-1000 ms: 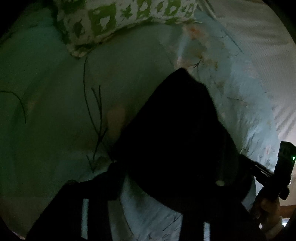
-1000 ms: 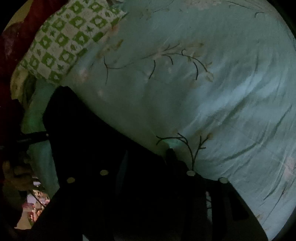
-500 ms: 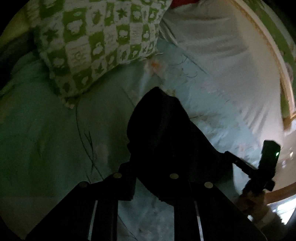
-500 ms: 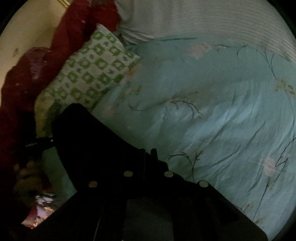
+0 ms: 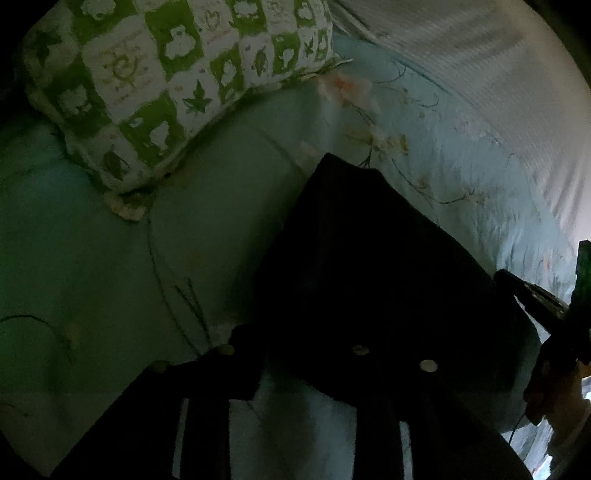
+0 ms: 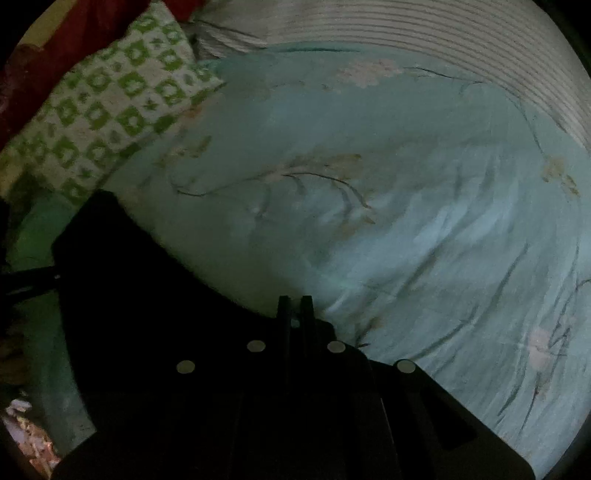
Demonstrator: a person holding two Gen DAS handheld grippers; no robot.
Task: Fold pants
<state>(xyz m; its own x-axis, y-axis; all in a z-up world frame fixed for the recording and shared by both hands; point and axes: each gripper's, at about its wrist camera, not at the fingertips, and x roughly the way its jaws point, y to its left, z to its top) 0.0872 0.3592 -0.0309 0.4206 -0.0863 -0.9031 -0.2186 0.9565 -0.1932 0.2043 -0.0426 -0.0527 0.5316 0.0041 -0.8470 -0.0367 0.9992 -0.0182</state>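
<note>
pants (image 5: 369, 266) lower on bed (image 6: 406, 221), pillow (image 5: 155, 81) looks closer | right gripper (image 6: 295, 310) jaws together on pants | left gripper (image 5: 295, 354) jaws: cannot tell

The room is dim. A bed is covered by a pale blue-green bedsheet (image 6: 406, 229) printed with thin dark branches and faded peach blossoms. A green-and-white checked pillow (image 5: 166, 77) lies on the sheet's far left corner. Beyond the sheet runs a white ribbed blanket (image 6: 424, 33); red fabric (image 6: 55, 40) sits behind the pillow.
</note>
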